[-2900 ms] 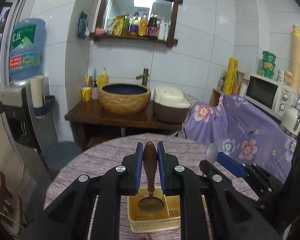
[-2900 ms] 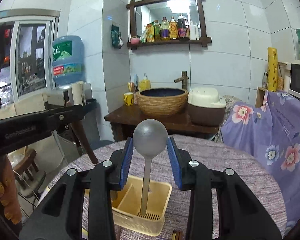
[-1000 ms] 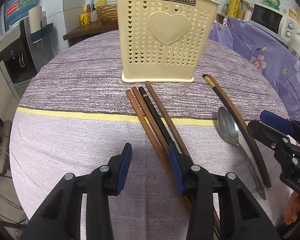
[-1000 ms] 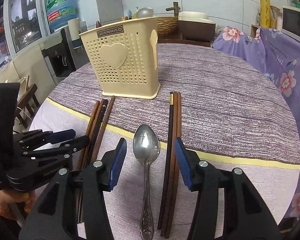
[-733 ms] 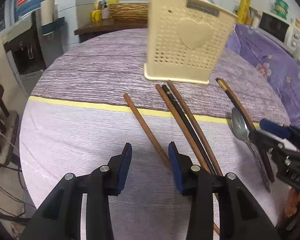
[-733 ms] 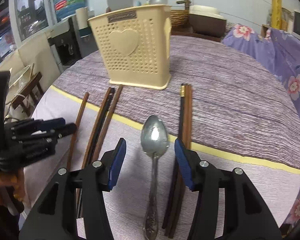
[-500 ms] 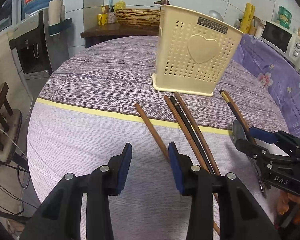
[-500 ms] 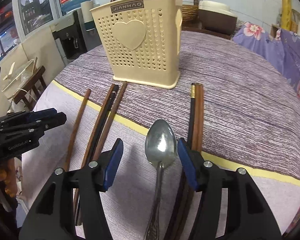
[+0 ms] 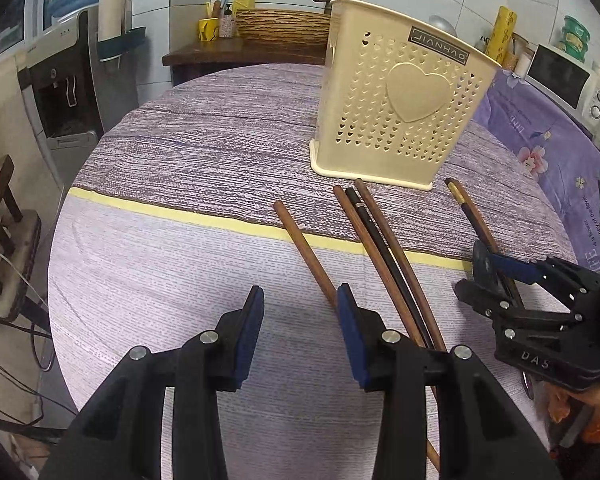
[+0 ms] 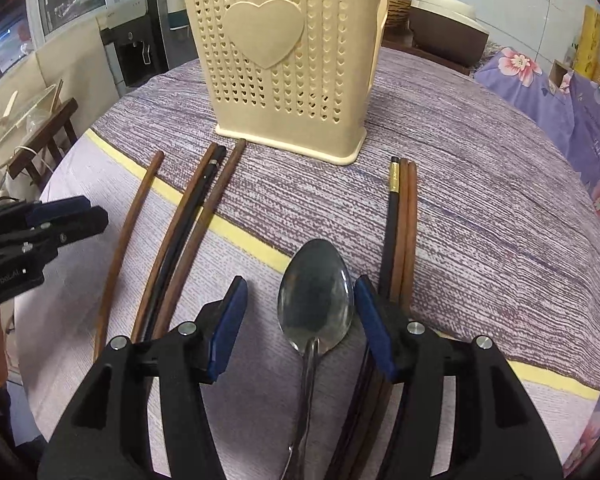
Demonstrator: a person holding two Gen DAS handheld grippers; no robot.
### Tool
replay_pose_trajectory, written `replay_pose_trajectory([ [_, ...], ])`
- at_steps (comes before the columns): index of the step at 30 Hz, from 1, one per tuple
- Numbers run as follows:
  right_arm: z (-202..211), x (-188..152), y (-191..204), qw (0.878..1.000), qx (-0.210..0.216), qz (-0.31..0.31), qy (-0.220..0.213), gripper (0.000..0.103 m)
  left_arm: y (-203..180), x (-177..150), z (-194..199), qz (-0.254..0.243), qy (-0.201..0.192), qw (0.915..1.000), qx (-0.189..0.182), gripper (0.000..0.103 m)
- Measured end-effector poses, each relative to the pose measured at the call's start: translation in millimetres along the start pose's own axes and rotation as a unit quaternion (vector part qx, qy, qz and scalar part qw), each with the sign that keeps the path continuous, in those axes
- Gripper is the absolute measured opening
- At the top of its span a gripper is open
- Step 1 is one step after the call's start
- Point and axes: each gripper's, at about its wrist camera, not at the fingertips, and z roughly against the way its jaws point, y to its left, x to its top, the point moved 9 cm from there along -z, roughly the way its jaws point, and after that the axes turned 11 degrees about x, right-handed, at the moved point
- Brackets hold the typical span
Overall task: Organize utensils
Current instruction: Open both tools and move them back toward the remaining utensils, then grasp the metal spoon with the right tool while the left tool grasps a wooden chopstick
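Note:
A cream perforated utensil holder [image 9: 400, 104] with a heart stands upright on the round table; it also shows in the right wrist view [image 10: 288, 60]. A metal spoon [image 10: 314, 304] lies between the jaws of my open right gripper [image 10: 300, 316], low over the cloth. A lone brown chopstick [image 9: 304, 250] runs under the right finger of my open, empty left gripper [image 9: 300, 320]. Three more chopsticks [image 9: 384, 248] lie beside it, and another three [image 10: 400, 216] lie right of the spoon. My right gripper [image 9: 496, 280] shows in the left wrist view.
The table wears a purple striped cloth with a yellow band [image 9: 172, 216]. A water dispenser [image 9: 72, 80] stands at the left, a sink counter [image 9: 260, 44] behind, a microwave [image 9: 572, 76] on a floral-covered surface at the right. A wooden chair [image 10: 40, 136] stands off the table's left edge.
Both grippers let go of utensils in the holder and came down to the table. One chopstick has been pushed left, apart from its bundle. My right gripper has closed in around the spoon's bowl.

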Motion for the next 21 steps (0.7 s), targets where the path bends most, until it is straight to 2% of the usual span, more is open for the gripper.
replay_pose_trajectory([
  [6, 1.9, -2.9, -0.3, 1.000, -0.013, -0.015, -0.001, 0.056, -7.9, 2.8, -9.4, -0.011, 0.011, 0.9999, 0.006, 0.039],
  [12, 2.4, -2.9, -0.1, 1.000, -0.018, -0.024, -0.001, 0.056, -13.4, 14.5, -29.0, -0.016, 0.025, 0.9993, 0.025, 0.038],
  [15, 2.6, -2.7, -0.8, 0.999, -0.018, -0.027, 0.000, 0.056, -19.3, 21.8, -36.0, -0.034, 0.027, 0.9981, 0.043, 0.035],
  [17, 2.2, -2.0, -1.4, 0.999, -0.018, -0.029, 0.002, 0.056, -21.8, 25.8, -39.2, -0.044, 0.028, 0.9972, 0.053, 0.030],
  [21, 0.9, 0.2, -2.4, 0.999, -0.021, -0.032, 0.005, 0.056, -25.5, 31.0, -43.1, -0.051, 0.032, 0.9970, 0.049, 0.019],
])
